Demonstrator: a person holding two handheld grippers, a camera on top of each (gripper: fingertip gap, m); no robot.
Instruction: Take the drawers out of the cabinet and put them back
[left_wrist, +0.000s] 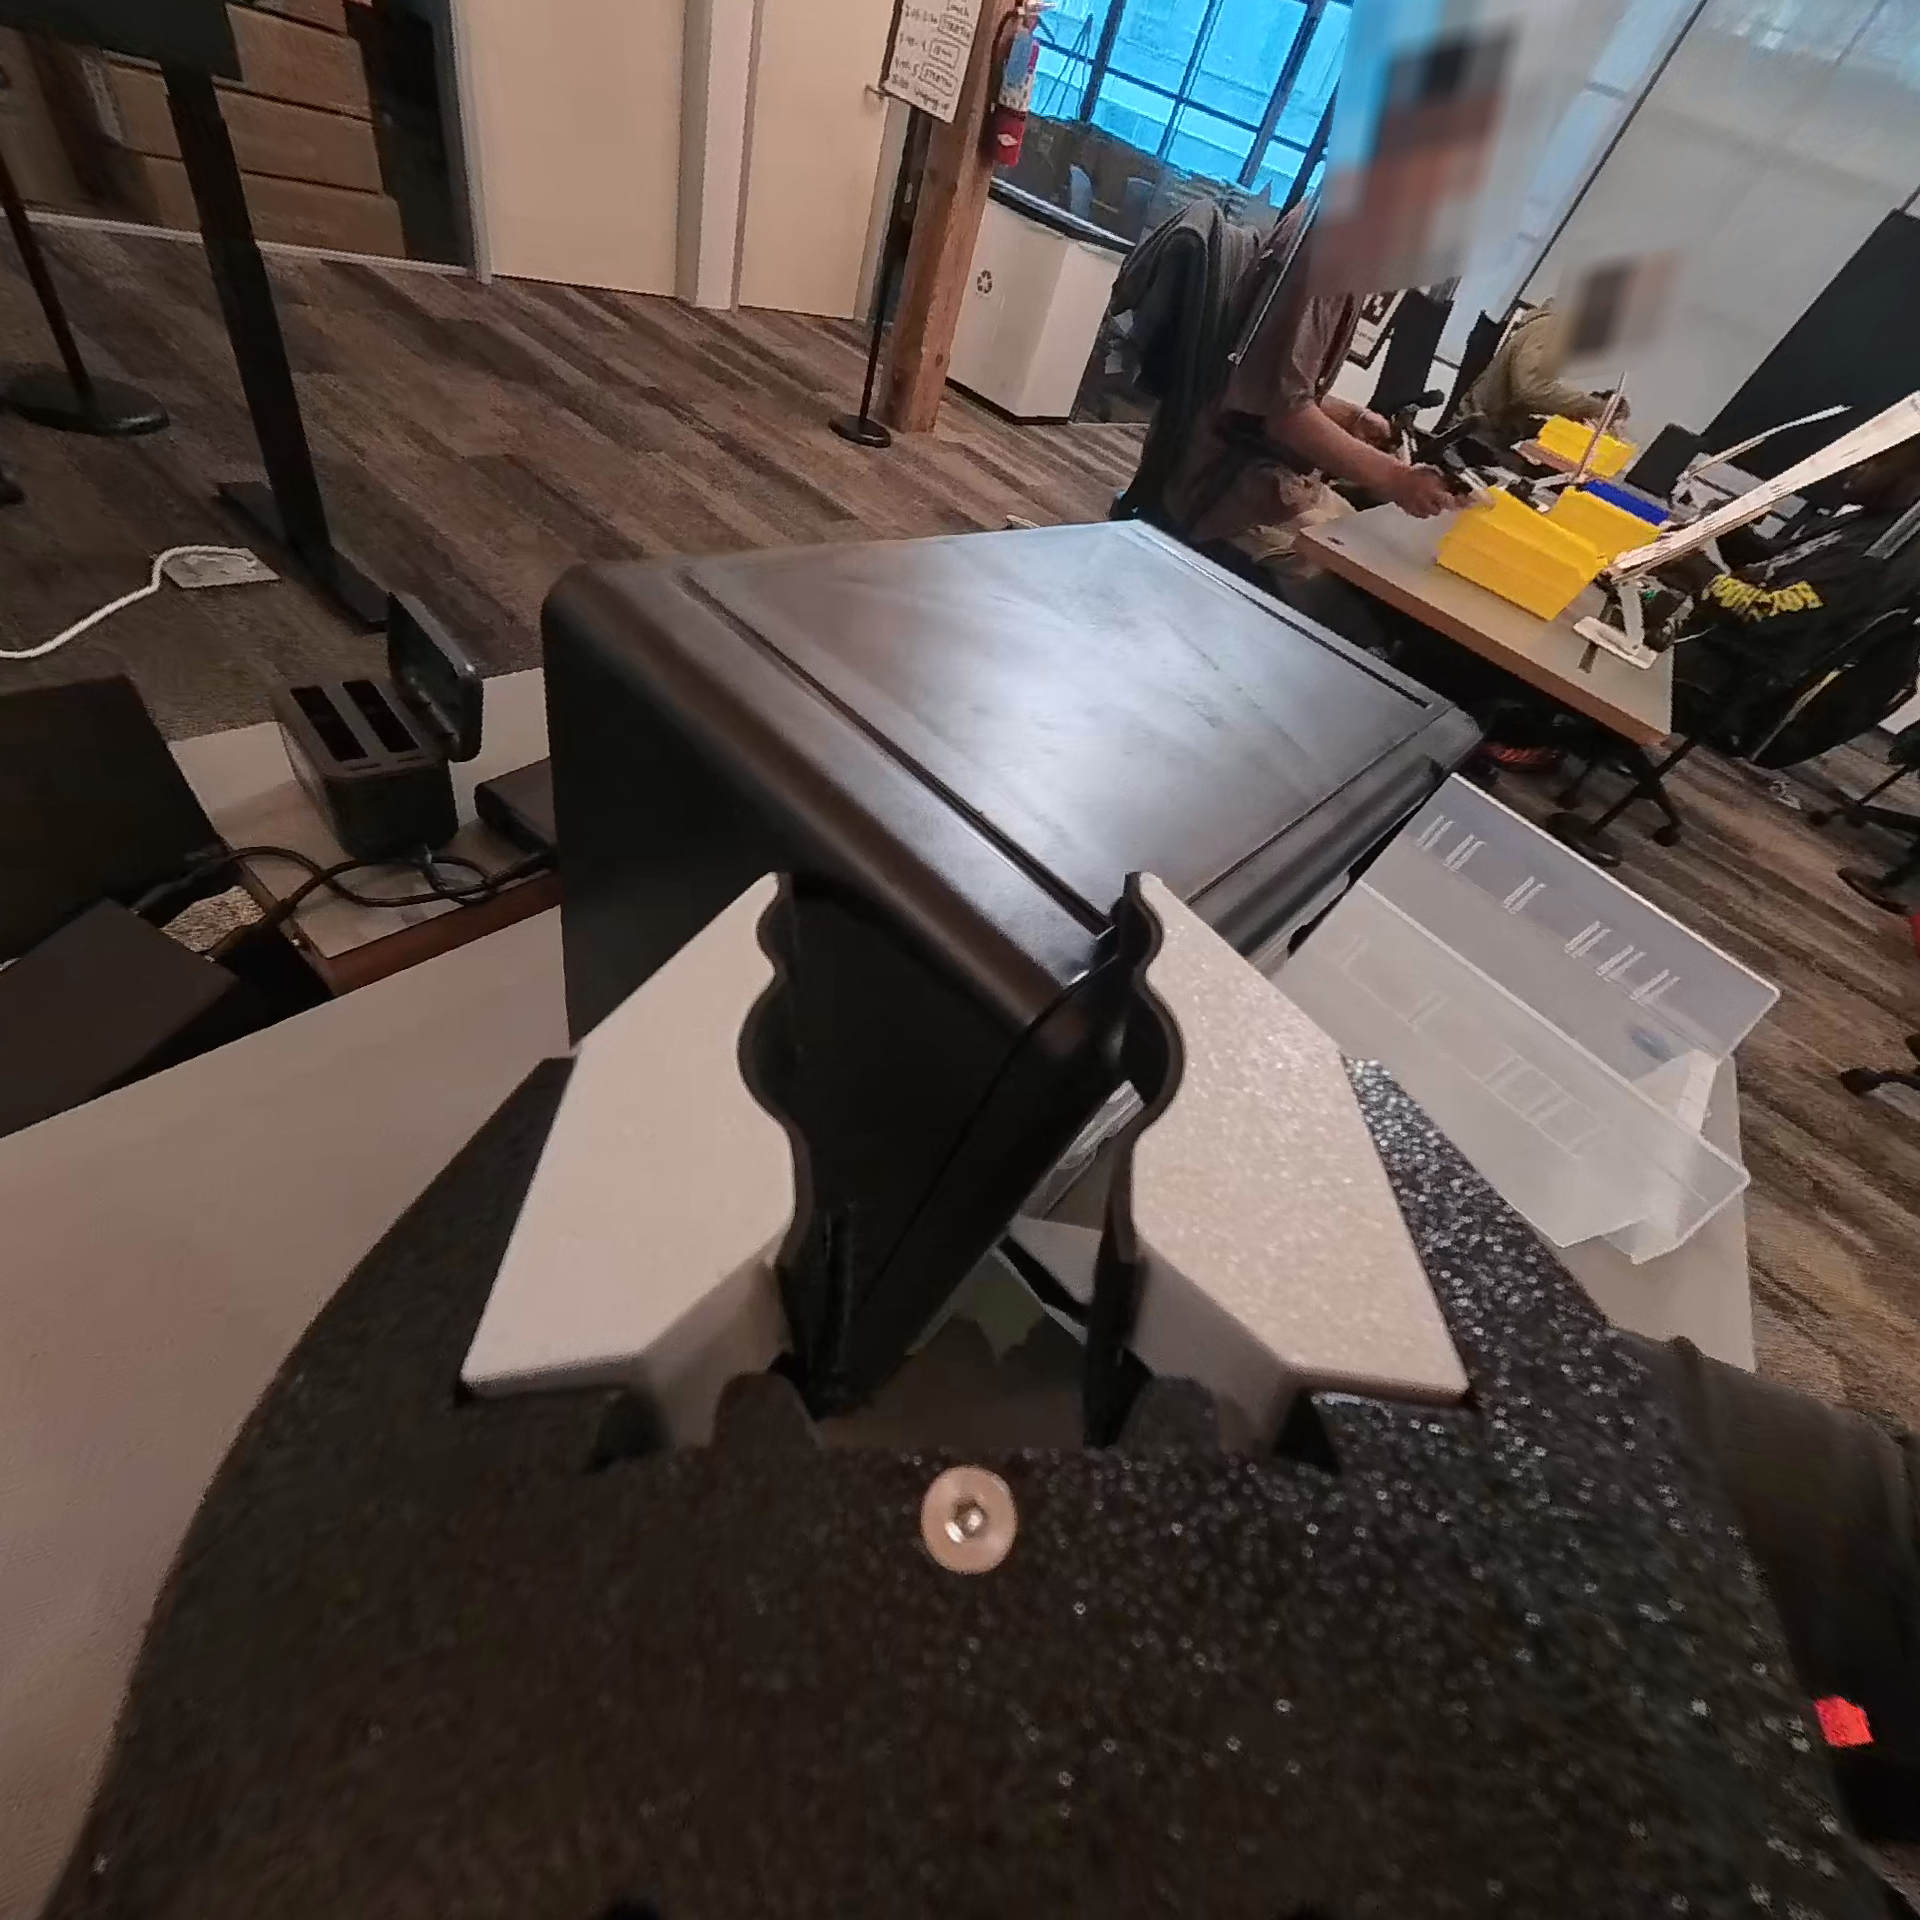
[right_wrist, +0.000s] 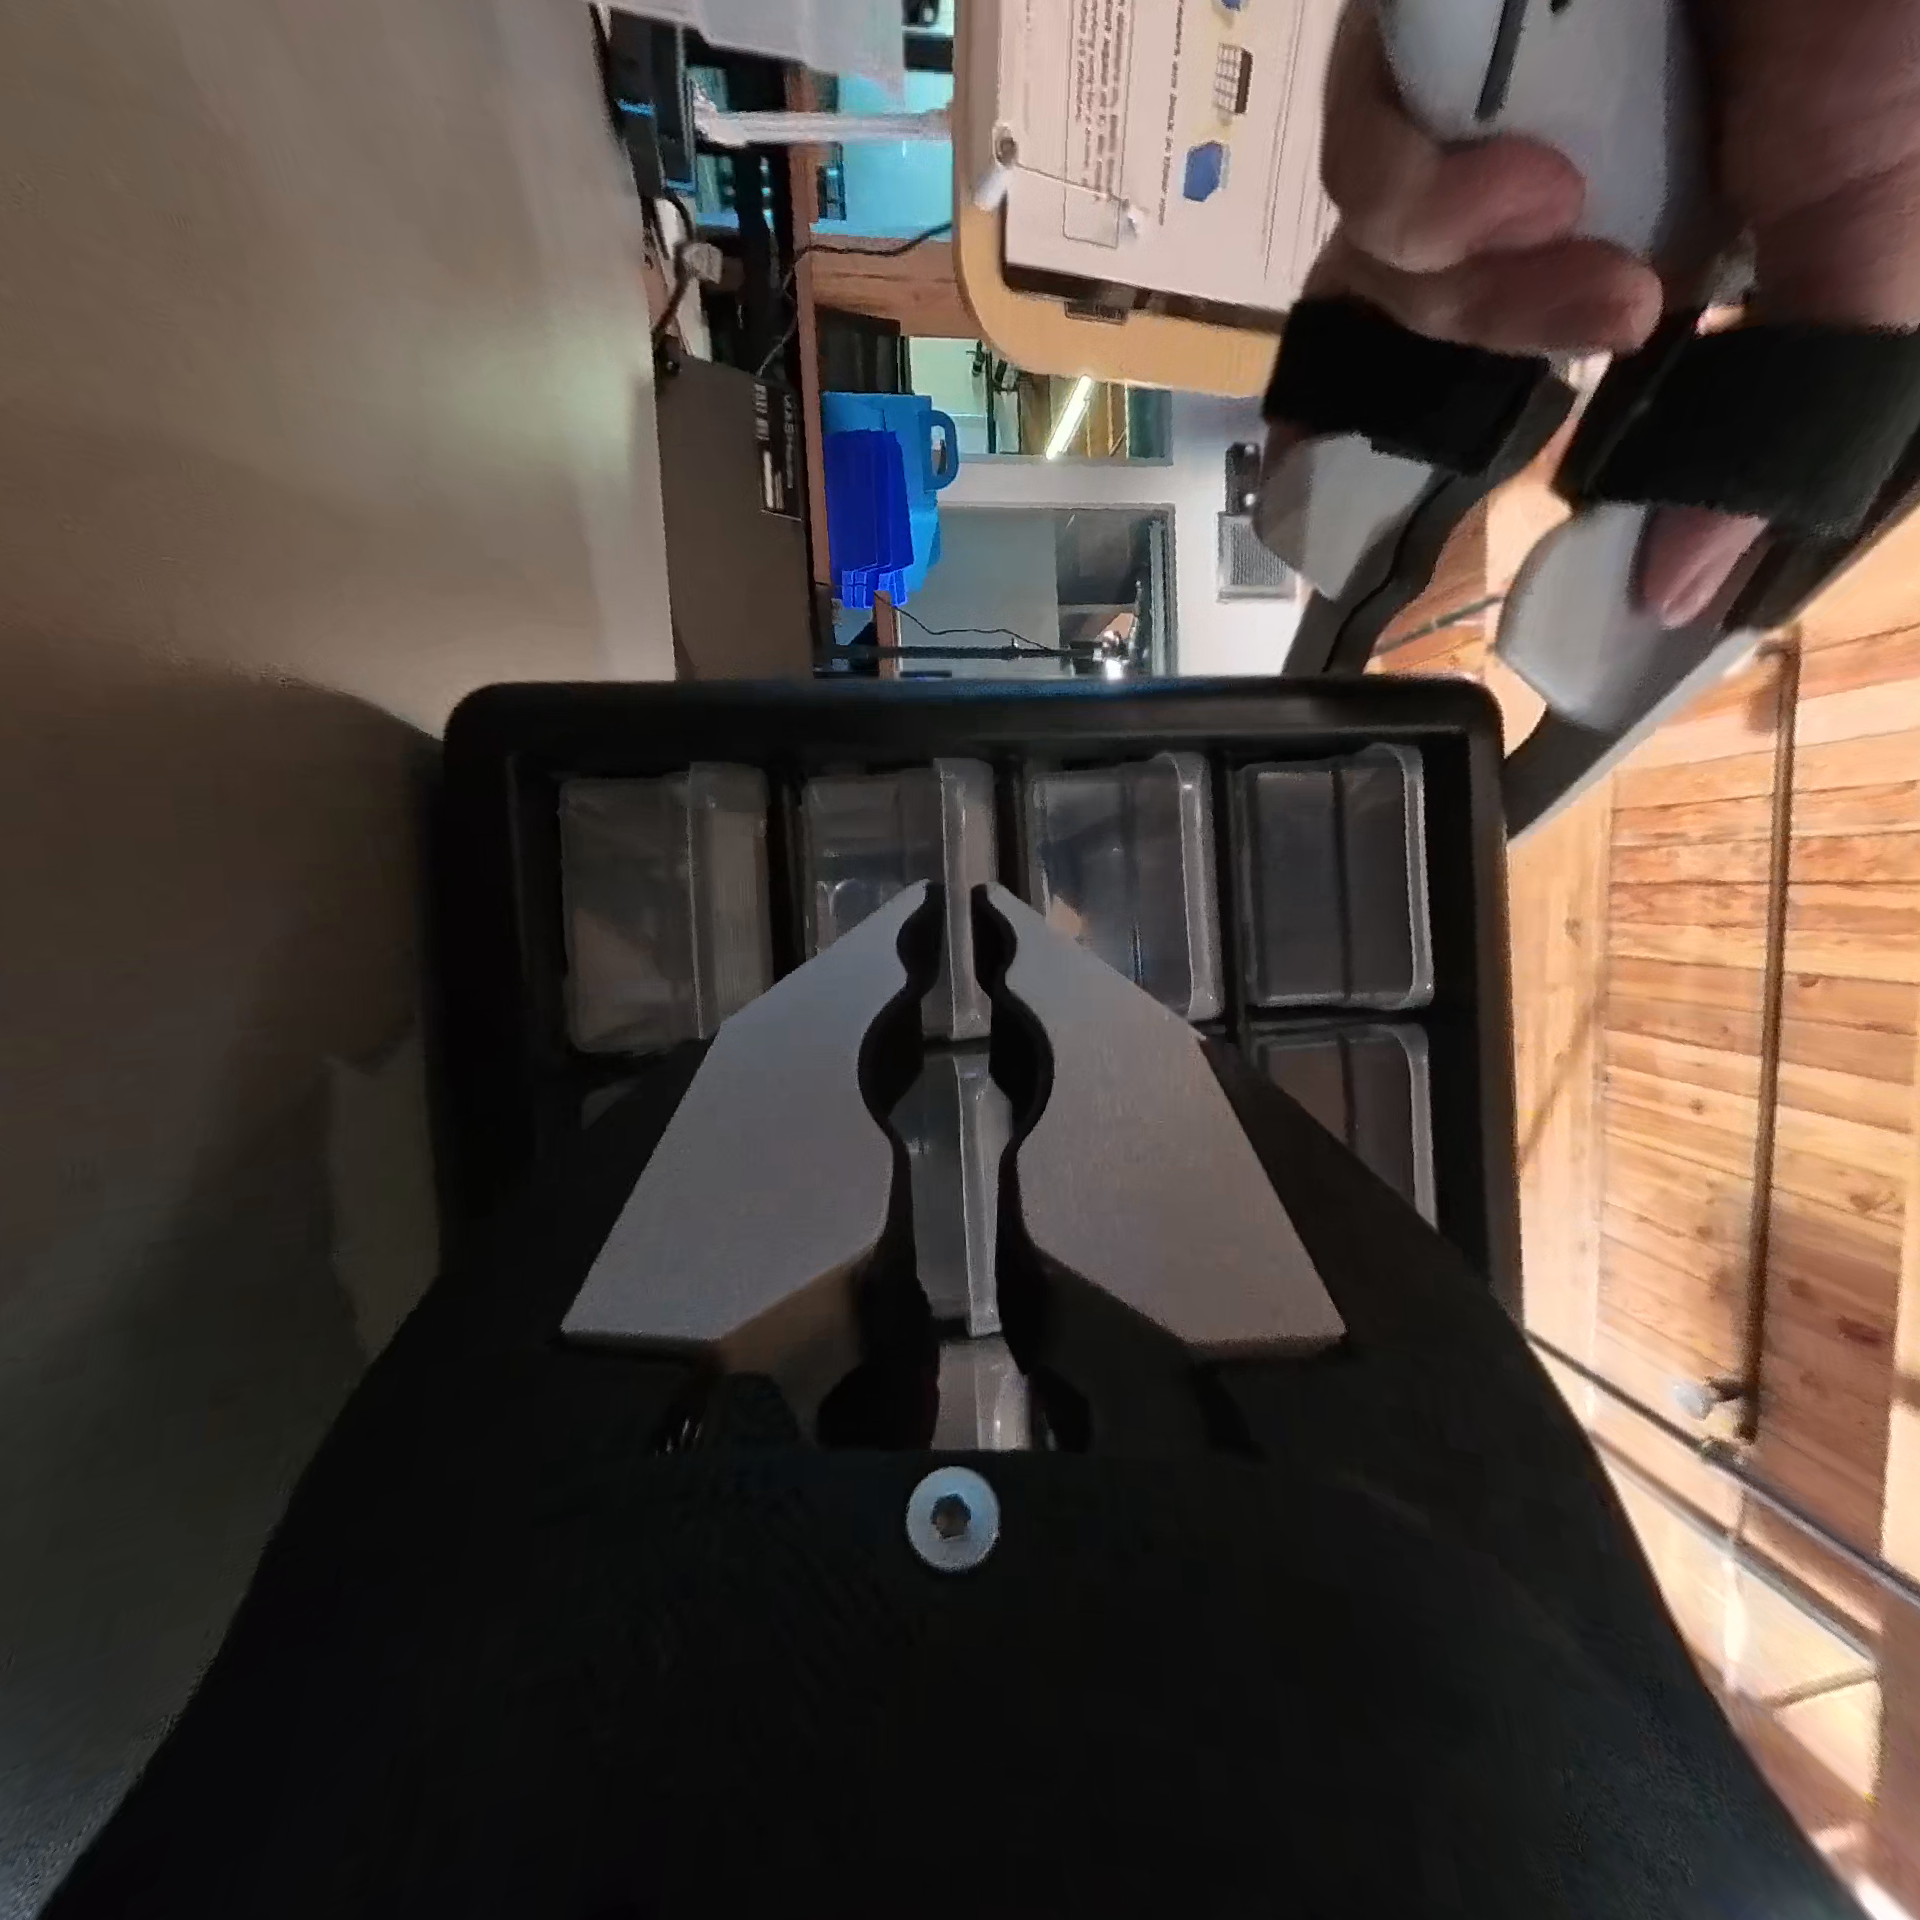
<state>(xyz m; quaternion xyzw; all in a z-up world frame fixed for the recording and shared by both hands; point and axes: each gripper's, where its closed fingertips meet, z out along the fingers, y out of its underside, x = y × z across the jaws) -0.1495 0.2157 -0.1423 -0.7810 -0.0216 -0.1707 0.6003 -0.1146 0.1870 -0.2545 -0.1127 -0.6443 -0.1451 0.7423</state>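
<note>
1. Your left gripper (left_wrist: 956, 1039) is partly open, straddling the corner of the black cabinet (left_wrist: 1039, 707); if that corner slips out from between the fingers, the cabinet slides.
2. Your right gripper (right_wrist: 961, 904) is nearly closed on a clear drawer (right_wrist: 894, 842) handle between its fingertips; a skewed pull could jam it.
3. Removed drawers (left_wrist: 1538, 997) lie right of the left fingers.
4. A printed sheet (right_wrist: 1153, 135) sits beyond the right fingers; I leave its writing unread.
</note>
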